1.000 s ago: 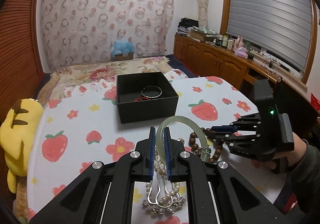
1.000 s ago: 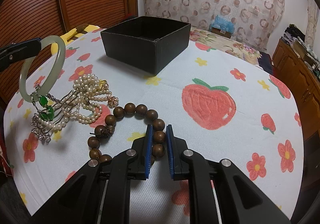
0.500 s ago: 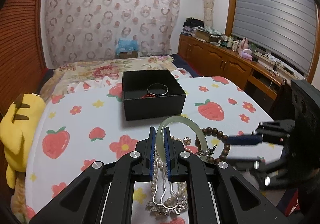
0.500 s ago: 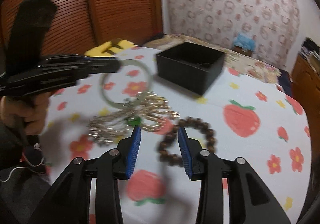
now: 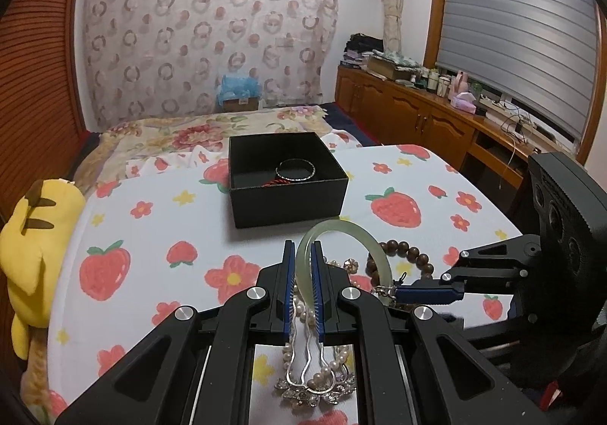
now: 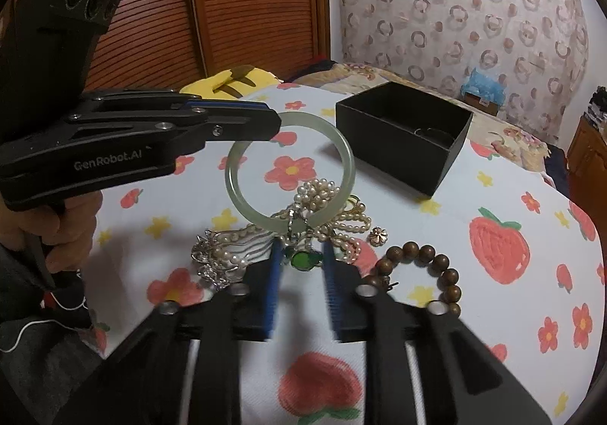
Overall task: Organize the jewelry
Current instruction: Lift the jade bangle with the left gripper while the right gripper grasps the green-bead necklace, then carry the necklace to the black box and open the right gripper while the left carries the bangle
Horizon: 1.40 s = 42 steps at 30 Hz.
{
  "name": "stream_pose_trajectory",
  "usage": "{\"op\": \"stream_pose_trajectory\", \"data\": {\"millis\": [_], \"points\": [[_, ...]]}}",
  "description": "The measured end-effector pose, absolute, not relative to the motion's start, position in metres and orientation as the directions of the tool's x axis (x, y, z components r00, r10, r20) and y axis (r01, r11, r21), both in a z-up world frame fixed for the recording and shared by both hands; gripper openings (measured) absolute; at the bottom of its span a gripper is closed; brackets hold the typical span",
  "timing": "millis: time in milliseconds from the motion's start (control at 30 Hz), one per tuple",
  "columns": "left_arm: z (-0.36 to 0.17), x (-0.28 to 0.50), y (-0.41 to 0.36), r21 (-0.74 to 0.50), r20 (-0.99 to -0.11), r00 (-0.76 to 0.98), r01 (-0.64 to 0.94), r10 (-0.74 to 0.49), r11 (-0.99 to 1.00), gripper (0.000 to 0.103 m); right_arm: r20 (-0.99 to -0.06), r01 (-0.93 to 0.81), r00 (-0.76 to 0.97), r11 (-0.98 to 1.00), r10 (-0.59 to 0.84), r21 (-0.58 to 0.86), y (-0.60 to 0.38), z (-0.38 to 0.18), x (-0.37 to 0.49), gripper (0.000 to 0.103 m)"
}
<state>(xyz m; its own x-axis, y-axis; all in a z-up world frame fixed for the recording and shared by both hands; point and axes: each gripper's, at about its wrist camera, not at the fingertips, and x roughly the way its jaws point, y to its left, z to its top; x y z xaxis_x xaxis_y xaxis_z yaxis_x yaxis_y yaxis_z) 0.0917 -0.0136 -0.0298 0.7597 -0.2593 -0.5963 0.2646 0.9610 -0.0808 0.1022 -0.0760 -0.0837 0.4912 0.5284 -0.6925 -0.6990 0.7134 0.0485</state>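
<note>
Two grippers (image 5: 303, 265) (image 6: 301, 260) angled down, bangle (image 6: 290, 170) clamped

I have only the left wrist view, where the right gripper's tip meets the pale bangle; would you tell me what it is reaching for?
Observer: A green pendant hanging below the jade bangle. It sits between the right gripper's closing jaws, not yet pinched.
Operator: Is the pendant joined to the bangle?
Observer: It seems so. A small silver link sits on the bangle's lower rim just above it, against the pearl strands.
</note>
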Motion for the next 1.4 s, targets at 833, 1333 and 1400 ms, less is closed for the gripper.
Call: {"op": "stream_pose_trajectory", "data": {"millis": [833, 1333, 1400], "points": [[-0.036, 0.102, 0.008, -0.058, -0.606, 0.77, 0.209, -0.201, 0.976, 0.007, -0.619, -0.678, 0.588, 0.734, 0.521, -0.027, -0.097, -0.039, 0.103, 0.008], [-0.043, 0.131, 0.015, -0.067, -0.612, 0.766, 0.199, -0.197, 0.978, 0.007, -0.571, -0.643, 0.67, 0.756, 0.476, -0.124, -0.08, 0.008, 0.147, 0.008], [-0.04, 0.137, 0.016, -0.065, -0.608, 0.769, 0.196, -0.195, 0.978, 0.007, -0.565, -0.633, 0.677, 0.765, 0.471, -0.121, -0.078, 0.01, 0.161, 0.008]]}}
